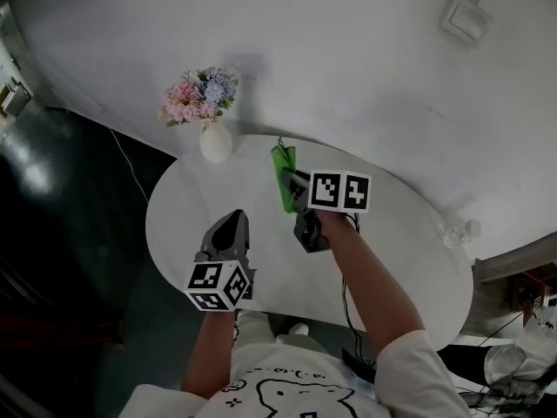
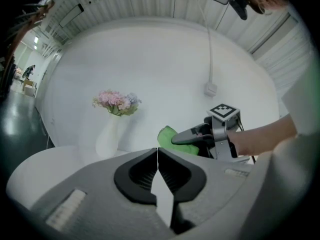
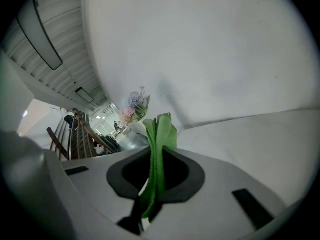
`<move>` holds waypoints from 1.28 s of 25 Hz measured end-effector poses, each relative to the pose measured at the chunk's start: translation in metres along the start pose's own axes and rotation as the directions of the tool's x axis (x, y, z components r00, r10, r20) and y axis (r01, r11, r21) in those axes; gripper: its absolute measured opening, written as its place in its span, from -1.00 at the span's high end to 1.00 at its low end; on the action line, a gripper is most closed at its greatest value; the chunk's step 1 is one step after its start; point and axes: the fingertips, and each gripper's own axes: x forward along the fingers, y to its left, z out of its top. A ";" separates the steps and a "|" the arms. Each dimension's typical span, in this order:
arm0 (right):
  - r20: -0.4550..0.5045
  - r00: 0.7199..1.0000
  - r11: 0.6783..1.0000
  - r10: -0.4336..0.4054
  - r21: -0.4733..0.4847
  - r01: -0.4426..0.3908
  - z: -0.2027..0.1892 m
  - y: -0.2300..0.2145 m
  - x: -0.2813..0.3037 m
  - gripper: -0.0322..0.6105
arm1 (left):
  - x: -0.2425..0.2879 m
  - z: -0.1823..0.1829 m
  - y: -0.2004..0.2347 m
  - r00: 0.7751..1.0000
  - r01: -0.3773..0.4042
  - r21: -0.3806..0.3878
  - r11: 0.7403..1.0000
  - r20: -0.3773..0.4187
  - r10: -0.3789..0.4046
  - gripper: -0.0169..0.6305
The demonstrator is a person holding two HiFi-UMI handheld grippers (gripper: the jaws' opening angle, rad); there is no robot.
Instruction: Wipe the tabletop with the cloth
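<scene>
Cloth (image 3: 161,131) clamped in right tongs (image 3: 156,158), left tongs (image 2: 158,158) closed, empty

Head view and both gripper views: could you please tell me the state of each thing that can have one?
left gripper: jaws shut, nothing between them.
right gripper: jaws shut on the green cloth.
green cloth: bunched into a strip, clamped, its end sticking out past the jaws.
vase: upright on the table, holding flowers.
</scene>
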 end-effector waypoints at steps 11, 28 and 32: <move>0.117 0.992 0.997 0.046 -0.061 -0.039 -0.002 0.002 -0.100 0.78 | -0.013 0.016 -0.081 0.994 0.093 0.112 0.989 0.040 -0.098 0.89; 0.315 0.949 0.985 0.008 -0.164 0.046 -0.011 0.006 -0.233 0.78 | -0.022 0.046 -0.161 0.967 0.210 0.298 0.931 0.076 -0.243 0.89; 0.361 0.932 0.973 -0.023 -0.208 0.105 -0.018 0.003 -0.256 0.78 | -0.024 0.046 -0.180 0.956 0.243 0.346 0.906 0.075 -0.285 0.89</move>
